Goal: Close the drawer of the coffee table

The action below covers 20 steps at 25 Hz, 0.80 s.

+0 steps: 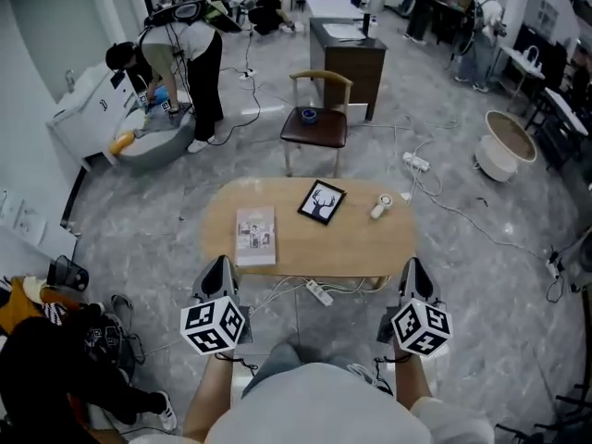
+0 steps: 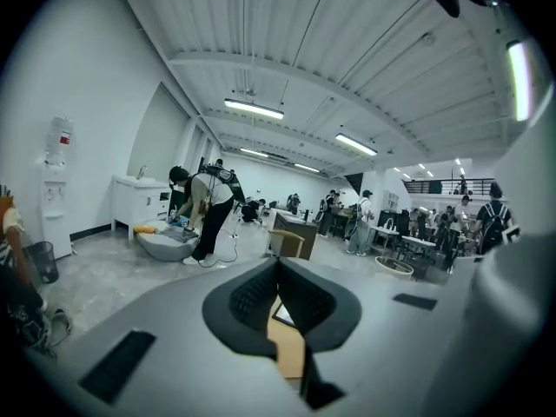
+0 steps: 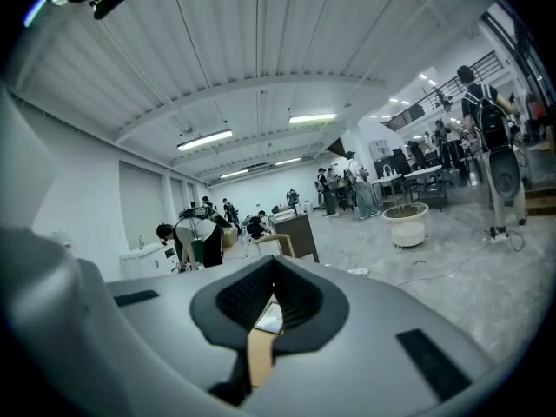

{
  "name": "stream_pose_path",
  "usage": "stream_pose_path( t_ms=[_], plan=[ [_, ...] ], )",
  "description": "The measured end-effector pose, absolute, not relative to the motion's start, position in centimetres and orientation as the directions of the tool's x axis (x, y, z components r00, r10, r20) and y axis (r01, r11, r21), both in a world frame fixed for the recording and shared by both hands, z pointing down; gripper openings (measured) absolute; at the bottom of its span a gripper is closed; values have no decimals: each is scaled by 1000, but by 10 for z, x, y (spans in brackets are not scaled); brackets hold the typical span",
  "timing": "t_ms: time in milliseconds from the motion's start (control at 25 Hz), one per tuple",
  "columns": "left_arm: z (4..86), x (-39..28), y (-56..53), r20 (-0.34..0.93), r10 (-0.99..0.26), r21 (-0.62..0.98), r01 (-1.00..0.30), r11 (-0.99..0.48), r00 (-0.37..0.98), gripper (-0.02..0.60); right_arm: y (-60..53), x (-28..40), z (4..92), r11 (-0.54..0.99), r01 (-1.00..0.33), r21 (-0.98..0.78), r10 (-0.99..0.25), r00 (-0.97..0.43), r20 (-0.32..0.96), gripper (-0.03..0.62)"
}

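The coffee table [image 1: 361, 243] is a light wooden oval just ahead of me in the head view. No drawer shows from above. On top lie a booklet [image 1: 256, 236], a black-framed deer picture [image 1: 321, 202] and a small white object [image 1: 380, 207]. My left gripper [image 1: 219, 276] is held near the table's near left edge and my right gripper [image 1: 413, 274] near its near right edge. Both are raised and pointing ahead. Both are shut with nothing between the jaws. A strip of the tabletop [image 2: 291, 354] [image 3: 258, 359] shows below the closed left gripper [image 2: 278, 263] and right gripper [image 3: 274, 263].
A power strip [image 1: 319, 292] with cables lies on the floor under the table's near edge. Behind the table stand a wooden chair [image 1: 315, 123] and a dark cabinet [image 1: 348, 58]. A person [image 1: 185, 54] bends over at back left. A white tub [image 1: 504, 146] sits at right, bags [image 1: 55, 340] at left.
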<state>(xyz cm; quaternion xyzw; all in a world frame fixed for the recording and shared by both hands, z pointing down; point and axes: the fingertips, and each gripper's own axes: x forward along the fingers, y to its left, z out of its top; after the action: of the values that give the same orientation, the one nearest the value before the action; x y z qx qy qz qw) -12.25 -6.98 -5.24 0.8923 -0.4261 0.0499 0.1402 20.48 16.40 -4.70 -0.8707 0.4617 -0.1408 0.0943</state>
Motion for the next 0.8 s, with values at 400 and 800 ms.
stream_pose_path(
  t_ms=[400, 800],
  plan=[
    [-75, -115, -74, 185, -725, 167, -748, -643, 664, -5, 158, 189, -56, -557, -778, -291, -829, 541, 140, 2],
    [-70, -121, -75, 191, -723, 191, -747, -636, 664, -5, 154, 181, -61, -583, -785, -210, -812, 556, 176, 0]
  ],
)
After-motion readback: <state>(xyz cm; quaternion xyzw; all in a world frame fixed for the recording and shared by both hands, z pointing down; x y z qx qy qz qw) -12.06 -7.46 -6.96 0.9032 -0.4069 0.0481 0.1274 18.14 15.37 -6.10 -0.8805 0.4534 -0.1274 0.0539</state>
